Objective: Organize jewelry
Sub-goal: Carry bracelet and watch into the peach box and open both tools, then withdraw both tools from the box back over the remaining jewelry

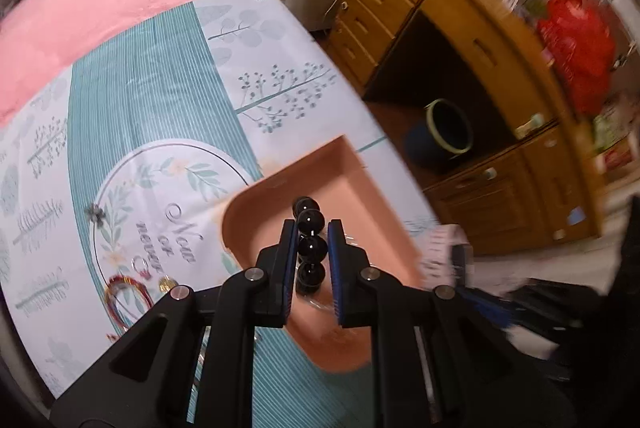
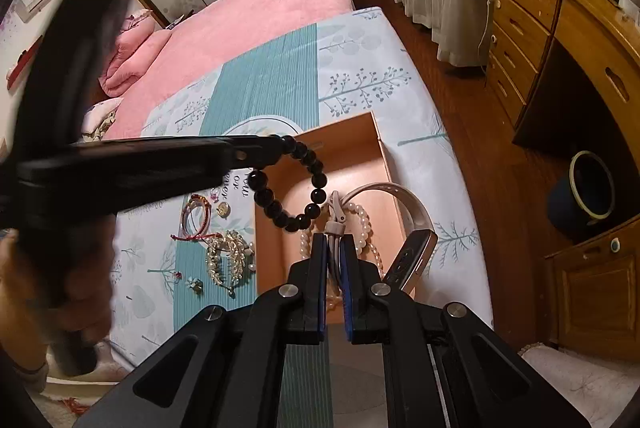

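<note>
My left gripper (image 1: pixel 313 228) is shut on a black bead bracelet (image 1: pixel 310 246) and holds it above the pink box (image 1: pixel 360 180). In the right wrist view the left gripper (image 2: pixel 276 144) reaches in from the left with the black bracelet (image 2: pixel 280 208) hanging over the box (image 2: pixel 352 144). My right gripper (image 2: pixel 334 240) is shut on the pale strap (image 2: pixel 335 224) of a smartwatch (image 2: pixel 412 260) over the box. A pearl bracelet (image 2: pixel 362 216) lies in the box.
Several loose pieces lie on the patterned cloth left of the box: a red cord bracelet (image 2: pixel 196 216), a pearl and gold cluster (image 2: pixel 228 256), small charms (image 2: pixel 224 208). A wooden desk (image 2: pixel 560 40) and a dark bin (image 2: pixel 588 188) stand to the right.
</note>
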{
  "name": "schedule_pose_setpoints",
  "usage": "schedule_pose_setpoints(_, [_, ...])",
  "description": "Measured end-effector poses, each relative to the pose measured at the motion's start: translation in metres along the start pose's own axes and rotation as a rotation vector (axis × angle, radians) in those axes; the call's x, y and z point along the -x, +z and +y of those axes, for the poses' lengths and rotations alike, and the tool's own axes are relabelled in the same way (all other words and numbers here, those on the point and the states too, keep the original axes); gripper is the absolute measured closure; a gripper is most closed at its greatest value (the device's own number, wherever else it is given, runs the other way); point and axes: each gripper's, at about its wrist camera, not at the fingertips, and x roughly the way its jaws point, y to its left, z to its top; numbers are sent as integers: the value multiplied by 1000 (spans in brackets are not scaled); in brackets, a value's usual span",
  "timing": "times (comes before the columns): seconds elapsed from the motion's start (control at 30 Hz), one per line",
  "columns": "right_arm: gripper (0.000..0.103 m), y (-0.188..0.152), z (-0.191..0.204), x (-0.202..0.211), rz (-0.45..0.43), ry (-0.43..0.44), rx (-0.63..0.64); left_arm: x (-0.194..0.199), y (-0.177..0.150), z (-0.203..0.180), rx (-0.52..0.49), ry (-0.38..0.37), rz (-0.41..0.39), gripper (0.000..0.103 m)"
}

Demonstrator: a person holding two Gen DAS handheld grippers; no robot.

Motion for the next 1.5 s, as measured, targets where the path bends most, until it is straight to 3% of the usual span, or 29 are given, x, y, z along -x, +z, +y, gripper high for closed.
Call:
schedule_pose_setpoints(0.17, [97,-1,0,-11,17,-11,1,-20,-8,8,-46,78,11,90])
schedule_pose_setpoints(0.47, [97,7,5,-32,54,-11,20,-17,-27,22,-30,68,41,90])
schedule_pose_setpoints(0.8, [97,31,34,-65,80,6,76,11,-50,51,68,38,18,89])
schedule_pose_setpoints(0.87, [97,37,41,-74,86,10,88,16,-55,61,101,20,23,83])
schedule_pose_setpoints(0.93, [97,40,47,-80,92,7,95,20,-60,69,131,13,18,61])
schedule_pose_setpoints(1.0, [97,43,52,-88,100,6,102,26,-65,79,160,11,0,51])
schedule_pose_setpoints(1.23, [96,47,64,-115,138,-39,115,35,-78,110,239,52,-15,50])
schedule_pose_setpoints(1.33, [89,47,69,-122,161,-73,125,42,-84,123,292,55,-31,50])
schedule_pose_setpoints(1.43, [65,47,70,-121,160,-70,106,46,-90,136,345,64,-42,50])
schedule_pose_setpoints(1.5, [65,47,73,-115,143,-73,109,49,-93,141,355,81,-42,50])
